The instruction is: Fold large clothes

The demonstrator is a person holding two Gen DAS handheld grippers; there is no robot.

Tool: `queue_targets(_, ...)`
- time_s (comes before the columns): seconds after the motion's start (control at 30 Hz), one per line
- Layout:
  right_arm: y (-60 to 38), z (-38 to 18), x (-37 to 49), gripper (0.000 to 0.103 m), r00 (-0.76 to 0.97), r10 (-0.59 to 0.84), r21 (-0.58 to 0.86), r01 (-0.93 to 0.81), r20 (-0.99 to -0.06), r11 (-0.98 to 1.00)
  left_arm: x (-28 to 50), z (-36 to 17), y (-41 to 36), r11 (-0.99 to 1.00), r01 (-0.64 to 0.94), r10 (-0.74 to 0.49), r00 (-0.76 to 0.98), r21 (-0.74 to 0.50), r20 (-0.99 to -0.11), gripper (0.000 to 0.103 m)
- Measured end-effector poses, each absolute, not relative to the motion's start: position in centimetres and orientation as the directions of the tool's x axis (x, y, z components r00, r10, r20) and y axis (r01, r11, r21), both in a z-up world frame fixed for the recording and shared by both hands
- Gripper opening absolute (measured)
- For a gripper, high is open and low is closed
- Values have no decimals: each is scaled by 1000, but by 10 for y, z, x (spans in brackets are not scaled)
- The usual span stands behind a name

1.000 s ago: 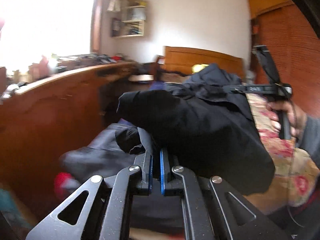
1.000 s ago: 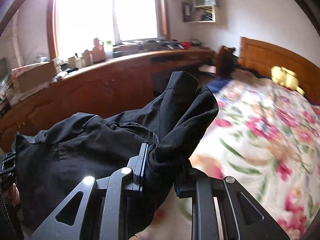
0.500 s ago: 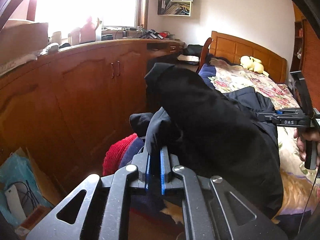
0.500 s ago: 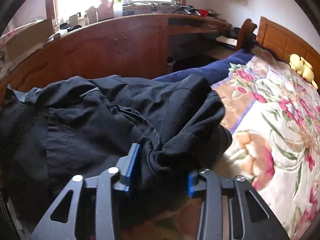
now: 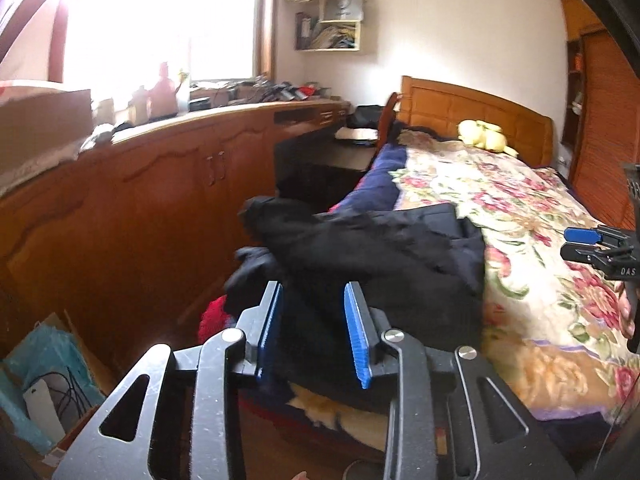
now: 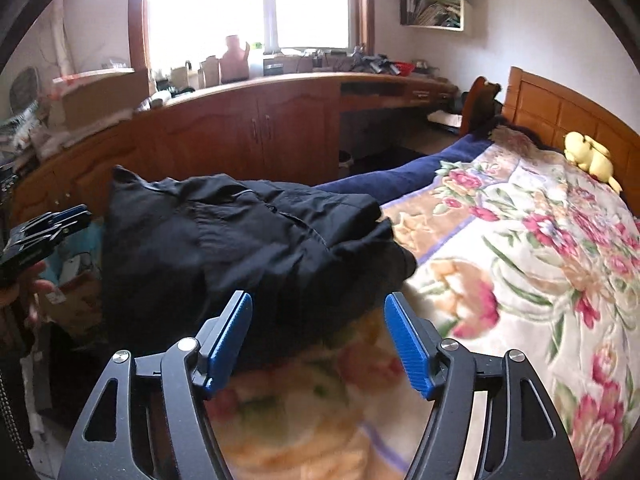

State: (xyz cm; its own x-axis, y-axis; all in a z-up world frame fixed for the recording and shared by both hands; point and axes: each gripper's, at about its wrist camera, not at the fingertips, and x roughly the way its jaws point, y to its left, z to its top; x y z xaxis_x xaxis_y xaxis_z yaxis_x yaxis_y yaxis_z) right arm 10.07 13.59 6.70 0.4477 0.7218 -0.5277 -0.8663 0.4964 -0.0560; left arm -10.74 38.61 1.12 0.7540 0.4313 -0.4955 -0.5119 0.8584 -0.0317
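Observation:
A large black garment (image 5: 384,256) lies bunched on the near left corner of the bed, partly hanging over the edge; it also shows in the right wrist view (image 6: 248,240). My left gripper (image 5: 314,332) is open just in front of it, with dark cloth seen between the blue pads but not clamped. My right gripper (image 6: 320,344) is open wide and empty, just short of the garment's near edge. Each gripper shows at the edge of the other's view, the right gripper (image 5: 600,248) and the left gripper (image 6: 44,232).
The bed carries a floral blanket (image 6: 540,264) and a yellow plush toy (image 6: 588,156) by the wooden headboard (image 5: 472,108). A long wooden cabinet (image 5: 152,200) with clutter runs along the left. Red cloth (image 5: 214,316) and a box of bags (image 5: 52,368) lie on the floor.
Both grippers have opened and let go of the black garment, which dropped from being held up and now lies on the bed corner. Both grippers drew back a little.

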Motion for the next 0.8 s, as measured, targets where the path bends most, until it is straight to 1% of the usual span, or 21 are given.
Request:
queue_targets(0.2,68,65,86,79,506,717,-63,-835,-478,547,-81,31,327,889,-458,401,781,-1,-479,34)
queue_targets(0.27,41,69,78,82,527,713,-56,-820,-462,570,-68,34,303,913,-408,353,806,-13,-476,34)
queue_targets(0.37,5,75,65,84,577,694,-64,-786,-431,615,-48,38,271,929,-369,319,815,-9,-483,34)
queue_targets(0.5,-36,77,48,86,626,666,-57,-745,-406,665,-27,38,230,952,-304,257,844,-25,-471,34)
queue_targets(0.57,-58,76,43,86,649,650,-45,-720,-396,692,-13,35,208,958,-287,243,839,-16,-487,34)
queue_targets(0.67,-78,70,35,86,691,615,-48,-679,-380,733,-1,29,177,970,-242,204,848,-15,-490,34)
queue_targets(0.8,-106,62,26,86,733,563,-33,-620,-382,784,15,21,139,987,-158,116,854,-41,-508,34)
